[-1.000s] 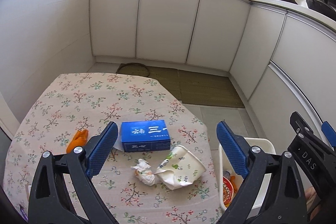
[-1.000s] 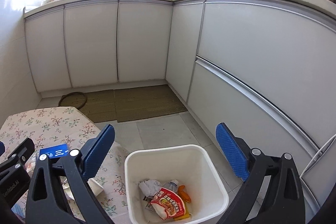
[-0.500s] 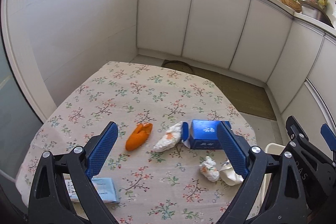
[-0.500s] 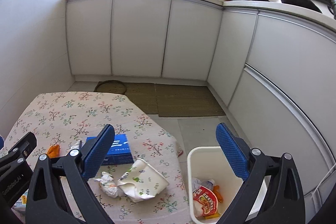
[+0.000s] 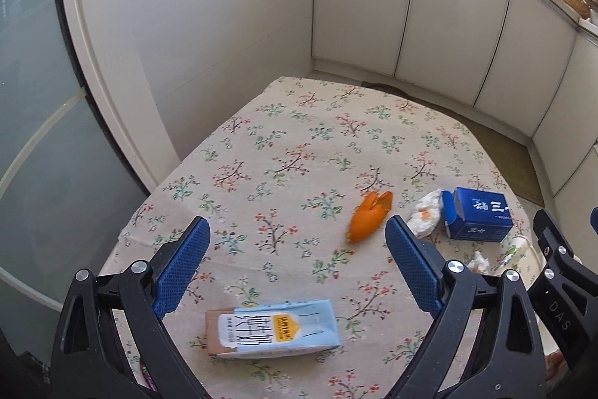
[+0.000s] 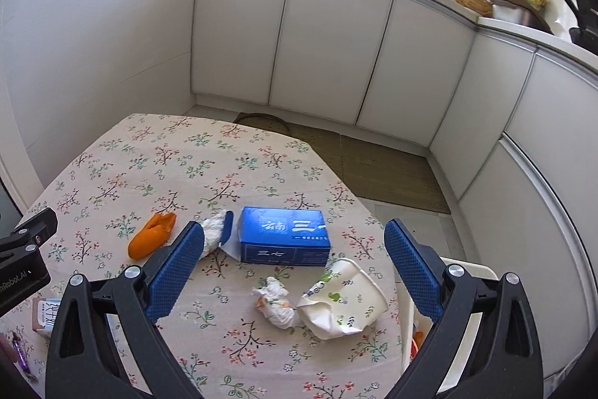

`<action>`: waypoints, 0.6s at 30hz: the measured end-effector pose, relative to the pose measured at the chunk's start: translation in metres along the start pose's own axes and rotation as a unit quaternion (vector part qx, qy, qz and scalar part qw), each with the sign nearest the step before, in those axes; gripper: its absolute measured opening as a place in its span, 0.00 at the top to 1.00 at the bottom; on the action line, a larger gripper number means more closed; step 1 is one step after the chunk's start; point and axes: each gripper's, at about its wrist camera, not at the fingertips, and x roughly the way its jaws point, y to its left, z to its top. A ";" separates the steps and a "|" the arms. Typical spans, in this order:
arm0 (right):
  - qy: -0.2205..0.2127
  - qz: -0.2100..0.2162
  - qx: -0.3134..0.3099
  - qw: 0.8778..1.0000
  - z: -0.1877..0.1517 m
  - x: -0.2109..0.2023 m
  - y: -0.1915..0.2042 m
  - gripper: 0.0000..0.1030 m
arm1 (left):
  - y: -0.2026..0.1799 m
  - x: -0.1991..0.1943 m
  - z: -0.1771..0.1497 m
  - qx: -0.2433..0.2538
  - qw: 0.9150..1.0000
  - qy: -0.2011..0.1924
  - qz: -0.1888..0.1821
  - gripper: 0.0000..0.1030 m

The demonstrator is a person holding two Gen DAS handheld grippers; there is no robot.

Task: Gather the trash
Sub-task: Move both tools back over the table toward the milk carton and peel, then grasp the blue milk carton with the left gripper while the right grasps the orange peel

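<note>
On the floral tablecloth (image 5: 299, 152) lie a light-blue milk carton (image 5: 273, 333), an orange peel (image 5: 368, 216), a crumpled tissue (image 5: 424, 215) and a blue box (image 5: 476, 214). My left gripper (image 5: 297, 270) is open and empty above the carton. My right gripper (image 6: 293, 268) is open and empty above the blue box (image 6: 286, 241), a crumpled tissue (image 6: 274, 301) and a crushed paper cup (image 6: 342, 300). The orange peel (image 6: 151, 240) lies to the left. The white trash bin (image 6: 467, 283) shows at the table's right edge.
White cabinets (image 6: 336, 43) line the back and right. A woven mat (image 6: 373, 167) lies on the floor past the table. A frosted glass door (image 5: 37, 137) stands to the left. A small purple item (image 6: 20, 356) lies at the table's near left corner.
Both grippers have swung left from the bin side toward the table. The left view now takes in the milk carton; the right view now centres on the blue box, tissue and cup.
</note>
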 end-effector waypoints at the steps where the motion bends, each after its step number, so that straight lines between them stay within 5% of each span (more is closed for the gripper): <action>1: 0.002 0.005 -0.004 1.000 0.000 0.001 0.005 0.09 | 0.005 0.002 -0.001 0.005 1.000 0.006 0.007 0.12; 6: 0.024 0.026 -0.020 0.999 -0.003 0.008 0.023 0.09 | 0.020 0.029 -0.009 0.077 0.993 0.091 0.014 0.12; 9: 0.037 0.027 -0.024 0.999 -0.004 0.014 0.029 0.09 | 0.019 0.044 -0.020 0.137 0.978 0.155 -0.023 0.12; 18: 0.093 0.033 0.009 0.995 -0.003 0.039 0.013 0.09 | -0.010 0.068 -0.063 0.357 0.898 0.244 -0.081 0.12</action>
